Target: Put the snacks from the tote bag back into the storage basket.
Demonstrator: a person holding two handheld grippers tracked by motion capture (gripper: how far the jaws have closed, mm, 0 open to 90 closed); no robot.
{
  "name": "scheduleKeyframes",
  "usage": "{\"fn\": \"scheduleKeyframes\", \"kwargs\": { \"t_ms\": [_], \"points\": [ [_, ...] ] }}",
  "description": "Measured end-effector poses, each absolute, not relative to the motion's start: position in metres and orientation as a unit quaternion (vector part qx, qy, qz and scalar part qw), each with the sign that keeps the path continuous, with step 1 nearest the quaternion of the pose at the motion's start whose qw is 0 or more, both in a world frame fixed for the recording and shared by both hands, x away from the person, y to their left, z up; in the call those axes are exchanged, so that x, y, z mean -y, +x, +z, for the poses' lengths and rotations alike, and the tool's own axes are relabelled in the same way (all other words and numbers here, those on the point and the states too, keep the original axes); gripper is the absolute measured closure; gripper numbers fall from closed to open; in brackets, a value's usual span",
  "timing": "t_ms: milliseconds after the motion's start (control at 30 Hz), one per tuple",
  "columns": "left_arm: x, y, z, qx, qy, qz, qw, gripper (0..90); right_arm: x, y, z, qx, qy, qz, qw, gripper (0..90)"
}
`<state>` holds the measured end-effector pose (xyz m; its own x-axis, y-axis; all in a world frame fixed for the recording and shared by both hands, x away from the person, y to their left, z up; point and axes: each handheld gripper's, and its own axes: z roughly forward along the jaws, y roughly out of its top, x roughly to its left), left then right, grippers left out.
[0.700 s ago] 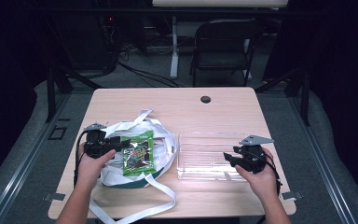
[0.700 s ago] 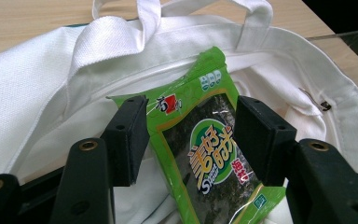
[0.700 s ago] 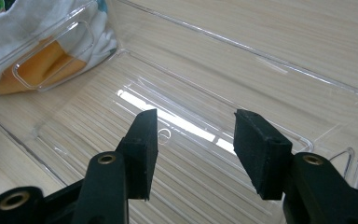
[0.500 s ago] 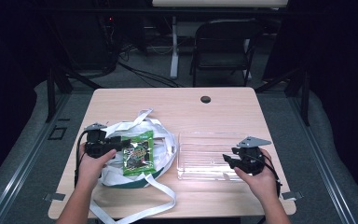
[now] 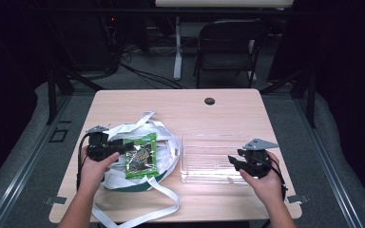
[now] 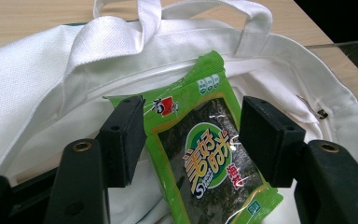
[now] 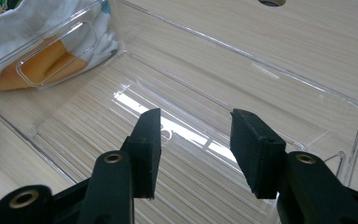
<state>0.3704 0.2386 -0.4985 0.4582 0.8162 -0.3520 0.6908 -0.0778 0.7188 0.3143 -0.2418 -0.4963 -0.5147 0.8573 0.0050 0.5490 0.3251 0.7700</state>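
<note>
White cloth bag (image 5: 123, 161), green seaweed packet (image 5: 141, 155), clear tray (image 5: 209, 159) to the right.
Left gripper (image 6: 191, 135) open wide, packet between jaws, left pad at its edge, on bag. Right gripper (image 7: 196, 149) half open, empty, over tray's near edge.

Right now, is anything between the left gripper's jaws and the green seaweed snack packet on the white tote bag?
Nothing visible. In the left gripper view the green seaweed snack packet lies on the white fabric tote bag, between the open jaws of the left gripper. The left pad sits at the packet's edge; whether it touches is unclear.
</note>
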Motion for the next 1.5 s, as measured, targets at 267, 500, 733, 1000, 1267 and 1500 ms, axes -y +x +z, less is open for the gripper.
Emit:
{"fn": "scheduleKeyframes", "kwargs": {
  "t_ms": [267,500,733,1000,1267,1500],
  "points": [
    [-0.237,0.374,-0.503,-0.530,0.726,0.042,0.436,37.1,0.241,0.315,-0.498,-0.788,0.448,0.370,0.204,51.4],
    [-0.235,0.377,-0.509,-0.545,0.725,0.026,0.421,36.0,0.240,0.315,-0.499,-0.792,0.445,0.367,0.201,50.1],
    [-0.235,0.381,-0.514,-0.563,0.721,0.022,0.404,35.6,0.240,0.314,-0.500,-0.791,0.445,0.369,0.202,48.9],
    [-0.232,0.388,-0.523,-0.564,0.723,-0.004,0.400,35.0,0.240,0.311,-0.501,-0.791,0.446,0.367,0.202,49.0],
    [-0.229,0.396,-0.531,-0.568,0.723,-0.028,0.392,35.0,0.243,0.307,-0.501,-0.786,0.451,0.372,0.203,49.0],
    [-0.225,0.401,-0.537,-0.570,0.726,-0.034,0.383,36.3,0.244,0.303,-0.501,-0.784,0.452,0.372,0.207,49.0]
  ]
}}
